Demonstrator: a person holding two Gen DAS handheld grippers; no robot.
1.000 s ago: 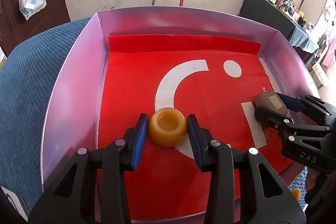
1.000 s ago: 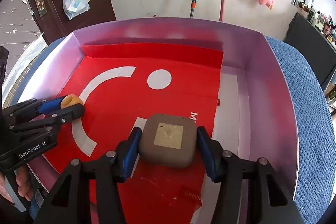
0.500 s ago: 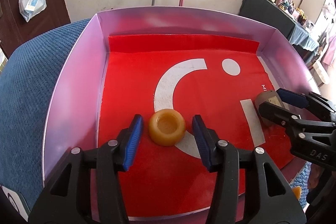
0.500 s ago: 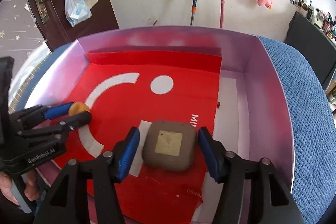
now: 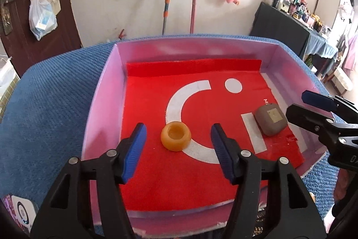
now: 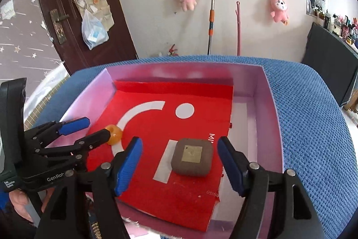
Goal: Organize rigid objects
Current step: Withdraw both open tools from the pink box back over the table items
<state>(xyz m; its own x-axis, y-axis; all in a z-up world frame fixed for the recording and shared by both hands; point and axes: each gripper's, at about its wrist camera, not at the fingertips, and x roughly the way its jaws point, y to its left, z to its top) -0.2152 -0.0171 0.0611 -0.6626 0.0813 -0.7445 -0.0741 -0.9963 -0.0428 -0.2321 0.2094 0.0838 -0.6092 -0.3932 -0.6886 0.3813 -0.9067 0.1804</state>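
An orange ring-shaped piece (image 5: 176, 136) lies on the red liner of a pink box (image 5: 105, 91). My left gripper (image 5: 176, 149) is open and empty, raised just behind the ring. A grey-brown rounded square block (image 6: 192, 156) with a gold label lies on the liner at the right. My right gripper (image 6: 179, 165) is open and empty, raised behind the block. The ring also shows in the right wrist view (image 6: 114, 131), partly hidden by the left gripper's finger. The block also shows in the left wrist view (image 5: 270, 119).
The pink box (image 6: 266, 104) sits on a blue textured cloth (image 6: 313, 127). A wall with plush toys and mop handles stands behind. A dark door (image 6: 56, 15) is at the left. A white device (image 5: 22, 214) lies at the near left.
Both grippers opened wider and pulled back and up from the box. The ring and the block stay on the red liner, free of the jaws.
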